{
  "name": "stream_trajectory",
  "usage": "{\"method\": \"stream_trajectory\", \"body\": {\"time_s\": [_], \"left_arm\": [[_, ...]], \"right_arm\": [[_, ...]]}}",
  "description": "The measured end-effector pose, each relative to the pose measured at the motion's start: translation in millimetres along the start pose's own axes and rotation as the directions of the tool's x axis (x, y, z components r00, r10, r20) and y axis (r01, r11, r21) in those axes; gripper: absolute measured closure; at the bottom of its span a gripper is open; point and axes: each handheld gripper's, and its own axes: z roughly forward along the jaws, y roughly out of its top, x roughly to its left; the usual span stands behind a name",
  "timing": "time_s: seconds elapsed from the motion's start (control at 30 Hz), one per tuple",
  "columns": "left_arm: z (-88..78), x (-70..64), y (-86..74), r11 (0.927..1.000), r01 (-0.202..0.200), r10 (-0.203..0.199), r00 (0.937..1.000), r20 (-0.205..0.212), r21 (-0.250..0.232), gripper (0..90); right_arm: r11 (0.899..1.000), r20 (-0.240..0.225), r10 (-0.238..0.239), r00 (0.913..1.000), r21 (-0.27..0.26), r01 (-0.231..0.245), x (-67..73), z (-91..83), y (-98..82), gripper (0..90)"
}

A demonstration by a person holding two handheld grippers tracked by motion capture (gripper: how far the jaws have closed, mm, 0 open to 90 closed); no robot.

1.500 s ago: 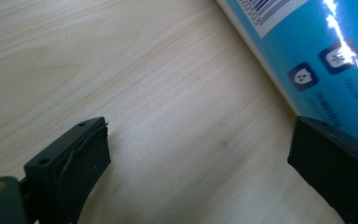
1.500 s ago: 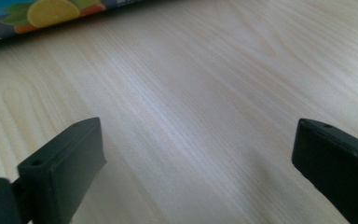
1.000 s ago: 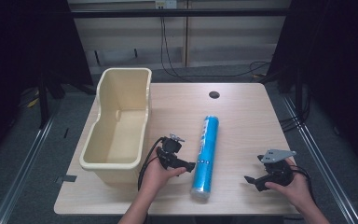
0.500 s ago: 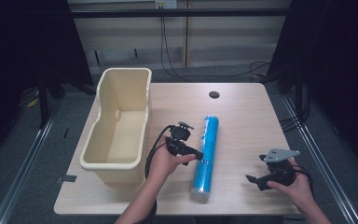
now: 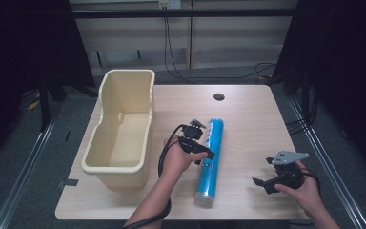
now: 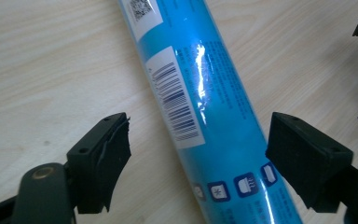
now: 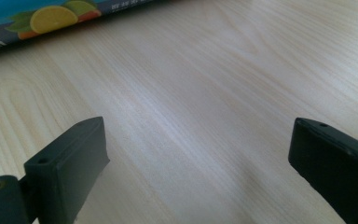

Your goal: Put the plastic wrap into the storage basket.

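The high view looks forward and down from above the near edge, taking in the whole counter [image 5: 248,109]. The left tool's view sits close above the blue tube [image 6: 214,121] near the counter's middle, facing down on it. The right tool's view looks low across bare wood towards the left, catching the same tube [image 7: 42,18] at its far edge.

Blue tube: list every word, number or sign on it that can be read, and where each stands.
Blue tube: no text can be quoted.
Barcode on white label: digits too small.
QR code on white label: not decodable.
White print: blurred.
Square icons: signs without words.
Lettering beside the fruit picture: cut off, unreadable.
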Motion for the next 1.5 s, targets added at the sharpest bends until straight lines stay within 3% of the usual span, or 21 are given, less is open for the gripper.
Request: {"method": "stream_trajectory", "body": {"time_s": [0.3, 0.43, 0.73, 0.87, 1.17, 1.4, 1.5], "left_arm": [[13.7, -0.3, 2.6, 0.9977, 0.061, -0.06, 0.9981, -0.015, 0.029, 21.1], [17.3, -1.1, 3.0, 0.9951, 0.091, -0.091, 0.9959, 0.0, 0.038, 21.1], [28.2, -8.2, 3.5, 0.9916, 0.103, -0.103, 0.9947, -0.001, 0.078, 20.9], [31.0, -6.4, 2.3, 0.991, 0.11, -0.111, 0.9938, 0.007, 0.076, 19.6], [37.9, -3.5, 1.0, 0.9915, 0.091, -0.088, 0.9956, -0.033, 0.093, 20.9], [38.2, 2.5, 1.1, 0.986, 0.125, -0.122, 0.9919, -0.034, 0.11, 21.8], [40.2, 2.1, 2.1, 0.9866, 0.119, -0.116, 0.9926, -0.035, 0.111, 22.7]], "right_arm": [[1.0, -0.002, 0.007, 1.0, 0.001, -0.007, 0.2, -0.7, -0.6, 4.4], [1.0, -0.005, 0.016, 0.9999, -0.005, -0.016, -0.3, -1.3, -0.3, 4.6], [1.0, 0.004, 0.014, 0.9999, -0.013, -0.014, -0.8, -2.1, 0.5, 4.8], [1.0, 0.001, 0.02, 0.9998, -0.013, -0.02, -1.5, -2.8, -0.2, 4.9], [1.0, 0.0, 0.02, 0.9998, -0.02, -0.02, -2.6, -3.5, -0.6, 5.3], [1.0, -0.002, 0.022, 0.9998, -0.017, -0.022, -2.9, -3.2, -0.2, 5.4], [1.0, -0.006, 0.016, 0.9999, -0.014, -0.016, -2.9, -3.2, -0.5, 5.7]]}}
